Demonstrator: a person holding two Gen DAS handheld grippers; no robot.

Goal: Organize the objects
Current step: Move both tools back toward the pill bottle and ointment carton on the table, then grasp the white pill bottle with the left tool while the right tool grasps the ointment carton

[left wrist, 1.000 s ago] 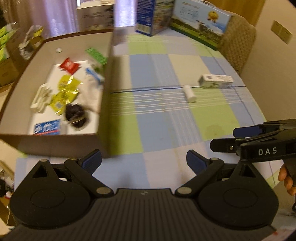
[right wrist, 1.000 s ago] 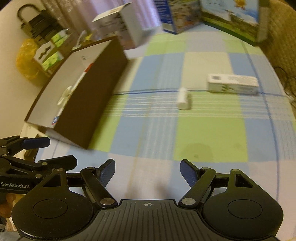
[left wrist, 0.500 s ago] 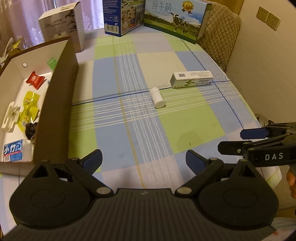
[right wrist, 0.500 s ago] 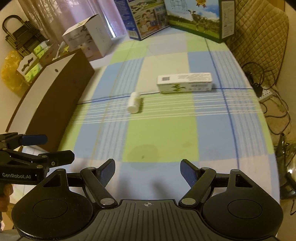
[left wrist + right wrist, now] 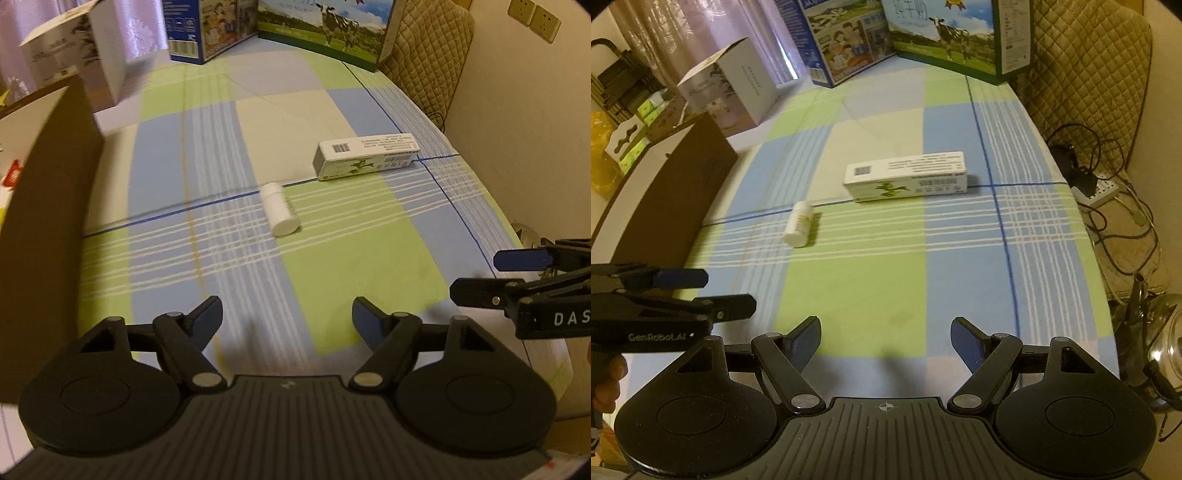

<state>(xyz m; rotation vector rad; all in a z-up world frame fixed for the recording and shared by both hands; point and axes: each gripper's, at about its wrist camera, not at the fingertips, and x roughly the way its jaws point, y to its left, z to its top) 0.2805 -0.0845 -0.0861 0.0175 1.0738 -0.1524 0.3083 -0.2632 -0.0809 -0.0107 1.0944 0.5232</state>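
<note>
A small white bottle (image 5: 279,209) lies on its side on the checked tablecloth; it also shows in the right wrist view (image 5: 798,229). A long white carton (image 5: 365,156) lies beyond it, seen too in the right wrist view (image 5: 907,176). My left gripper (image 5: 287,319) is open and empty, above the near part of the table, well short of the bottle. My right gripper (image 5: 885,341) is open and empty, to the right of the left one, short of the carton. A brown cardboard box (image 5: 48,206) stands at the left.
Milk cartons (image 5: 945,33) and a blue box (image 5: 842,40) stand at the table's far edge, with a white box (image 5: 729,86) at the far left. A quilted chair back (image 5: 1082,66) and cables (image 5: 1108,192) lie to the right of the table.
Both grippers have swung to the right and moved forward. The brown box has slid to the left edge of view; the bottle and carton now lie nearer the middle. Both stay open.
</note>
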